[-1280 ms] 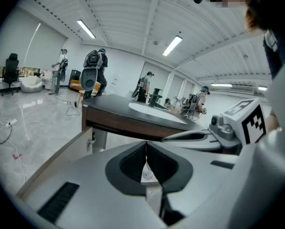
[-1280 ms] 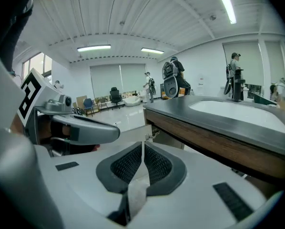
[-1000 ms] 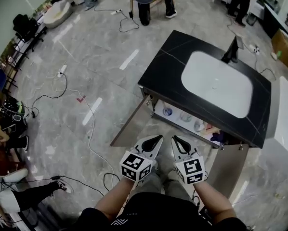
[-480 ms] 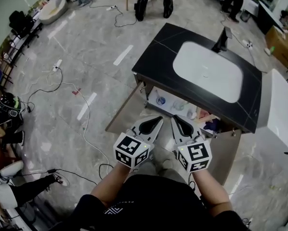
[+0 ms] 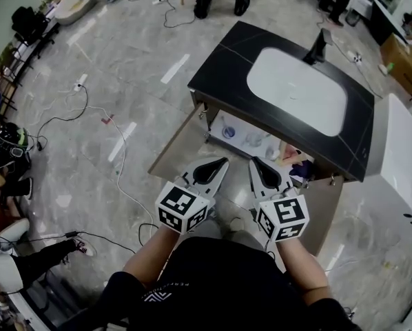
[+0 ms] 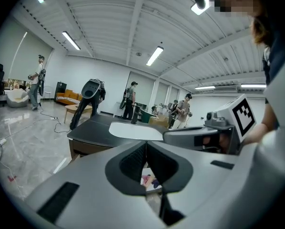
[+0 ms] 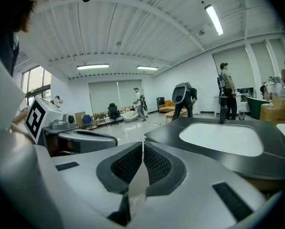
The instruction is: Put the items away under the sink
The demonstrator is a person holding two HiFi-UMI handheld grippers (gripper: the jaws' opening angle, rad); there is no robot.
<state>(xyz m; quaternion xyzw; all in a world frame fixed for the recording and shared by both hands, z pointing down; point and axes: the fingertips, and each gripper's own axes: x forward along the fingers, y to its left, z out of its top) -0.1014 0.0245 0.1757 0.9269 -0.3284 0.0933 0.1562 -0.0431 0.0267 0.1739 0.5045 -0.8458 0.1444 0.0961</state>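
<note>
Both grippers have drifted a little wider apart and the cabinet now sits higher in the head view, though neither tool has closed in on it. The left gripper (image 5: 220, 165) and right gripper (image 5: 258, 165) hover side by side just in front of the open doors (image 5: 178, 150), each with its jaws pressed together at the tips and nothing between them. The items (image 5: 228, 132) lie in a row on the shelf (image 5: 242, 148) beneath the sink (image 5: 295, 92). With both tools empty and nothing loose nearby, the putting-away looks done; shutting the doors may be what remains.
</note>
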